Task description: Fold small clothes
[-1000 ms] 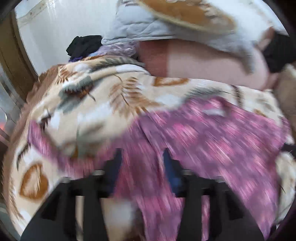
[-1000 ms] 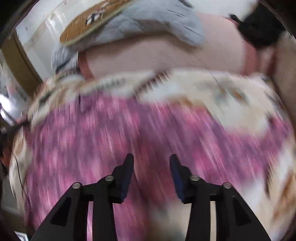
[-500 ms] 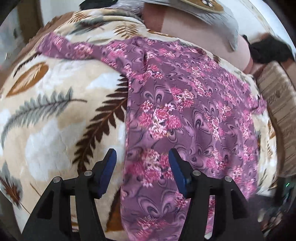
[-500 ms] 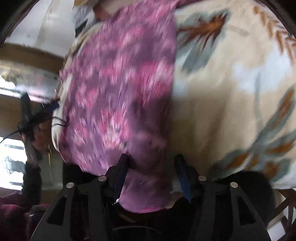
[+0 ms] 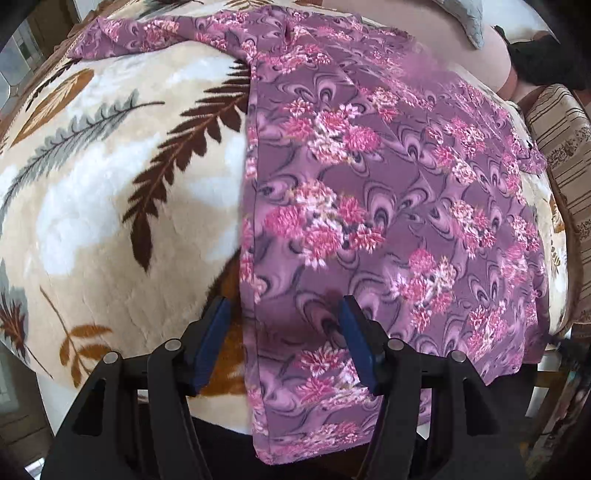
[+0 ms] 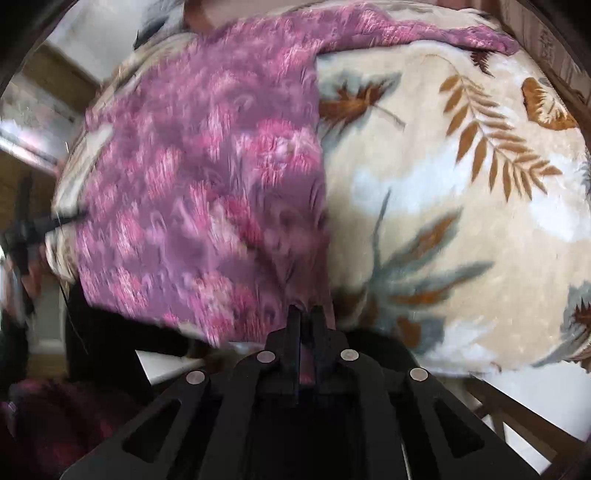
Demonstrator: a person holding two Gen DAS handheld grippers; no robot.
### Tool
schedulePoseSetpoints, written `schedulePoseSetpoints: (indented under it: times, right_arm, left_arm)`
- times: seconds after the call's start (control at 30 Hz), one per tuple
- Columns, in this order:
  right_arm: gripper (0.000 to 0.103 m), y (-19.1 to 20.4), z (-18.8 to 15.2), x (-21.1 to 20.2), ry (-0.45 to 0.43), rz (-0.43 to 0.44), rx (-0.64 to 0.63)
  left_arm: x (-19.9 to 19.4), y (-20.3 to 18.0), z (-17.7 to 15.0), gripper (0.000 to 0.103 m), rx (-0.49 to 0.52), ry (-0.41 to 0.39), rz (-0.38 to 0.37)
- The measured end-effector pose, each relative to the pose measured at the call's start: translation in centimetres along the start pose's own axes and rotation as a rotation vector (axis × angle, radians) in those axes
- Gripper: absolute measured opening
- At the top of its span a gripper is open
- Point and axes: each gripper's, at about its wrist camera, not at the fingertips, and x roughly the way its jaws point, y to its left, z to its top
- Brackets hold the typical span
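A purple garment with pink flowers (image 5: 388,192) lies spread flat on a cream blanket with leaf print (image 5: 103,192), its sleeves reaching out at the far end and its hem hanging over the near edge. My left gripper (image 5: 282,317) is open, its blue-padded fingers on either side of the garment's left hem edge. In the right wrist view the same garment (image 6: 207,192) is blurred. My right gripper (image 6: 304,310) is shut on its right hem corner at the blanket's near edge.
The blanket (image 6: 461,192) covers a raised surface. A pink cushion (image 5: 476,48) and a grey pillow (image 5: 465,14) lie at the far end. A striped sofa arm (image 5: 565,155) stands at the right. A dark cable (image 6: 44,225) shows at the left.
My right gripper has closed on the garment's hem corner. My left gripper has moved closer to the left hem edge and stays open.
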Motion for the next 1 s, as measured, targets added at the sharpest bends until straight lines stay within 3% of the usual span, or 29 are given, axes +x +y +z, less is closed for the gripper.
schedulePoseSetpoints:
  times: [0.03, 0.1, 0.17, 0.27, 0.37, 0.4, 0.43, 0.47, 0.53, 0.6, 0.67, 0.7, 0.77, 0.8, 0.87, 0.9, 1.0]
  right_arm:
    - [0.011, -0.5, 1.0, -0.8, -0.054, 0.037, 0.033]
    - [0.033, -1.3, 4.5, -2.1, -0.186, 0.122, 0.116]
    - [0.043, -1.2, 8.4, -1.6, -0.282, 0.12, 0.147]
    - [0.043, -0.6, 14.2, 1.7, -0.321, 0.056, 0.154]
    - [0.043, -0.1, 18.2, 6.2, -0.297, -0.017, 0.192]
    - [0.042, 0.1, 19.0, 7.2, -0.285, -0.044, 0.19]
    - [0.034, 0.2, 19.5, 8.3, -0.259, -0.07, 0.175]
    - [0.001, 0.5, 19.7, 9.0, -0.251, -0.091, 0.141]
    - [0.003, 0.8, 20.0, 7.9, -0.331, -0.102, 0.083]
    - [0.004, -1.4, 20.1, 7.2, -0.376, -0.099, 0.151]
    - [0.004, -3.5, 20.5, 8.5, -0.26, -0.034, 0.161]
    - [0.004, -4.3, 20.5, 7.9, -0.27, 0.009, 0.158]
    - [0.01, -6.5, 20.5, 5.0, -0.347, 0.044, 0.203]
    - [0.022, -9.2, 21.0, 3.0, -0.419, 0.045, 0.283]
    - [0.039, -14.8, 22.1, -0.1, -0.531, -0.003, 0.457]
    - [0.039, -17.8, 23.0, -1.6, -0.575, -0.086, 0.544]
    - [0.042, -21.6, 26.8, -2.8, -0.563, -0.204, 0.594]
  left_arm:
    - [-0.3, -0.2, 0.2, 0.06, -0.003, -0.008, -0.014]
    - [-1.2, -1.0, 1.1, 0.06, -0.009, -0.039, -0.049]
    - [-1.6, -2.1, 2.1, 0.06, -0.01, -0.062, -0.074]
    - [-1.6, -3.8, 3.4, 0.06, -0.01, -0.085, -0.1]
    - [-0.8, -5.2, 4.3, 0.06, 0.0, -0.083, -0.096]
    - [-0.5, -5.6, 4.5, 0.06, 0.005, -0.08, -0.093]
    - [-0.3, -5.9, 5.0, 0.06, 0.01, -0.08, -0.087]
    - [-0.4, -6.1, 5.2, 0.06, 0.011, -0.089, -0.085]
    - [-0.2, -6.2, 6.3, 0.06, 0.005, -0.125, -0.078]
    - [0.1, -5.8, 6.9, 0.063, -0.008, -0.153, -0.051]
    - [2.0, -5.5, 7.8, 0.063, -0.024, -0.133, 0.007]
    - [2.8, -5.3, 8.0, 0.063, -0.024, -0.113, 0.013]
    - [4.3, -5.1, 8.1, 0.063, -0.024, -0.104, 0.032]
    - [4.3, -5.3, 7.9, 0.067, -0.008, -0.132, 0.044]
    - [4.5, -6.0, 7.5, 0.075, 0.044, -0.158, 0.067]
    - [4.7, -6.3, 7.3, 0.079, 0.06, -0.165, 0.079]
    - [5.0, -6.7, 7.0, 0.084, 0.075, -0.187, 0.102]
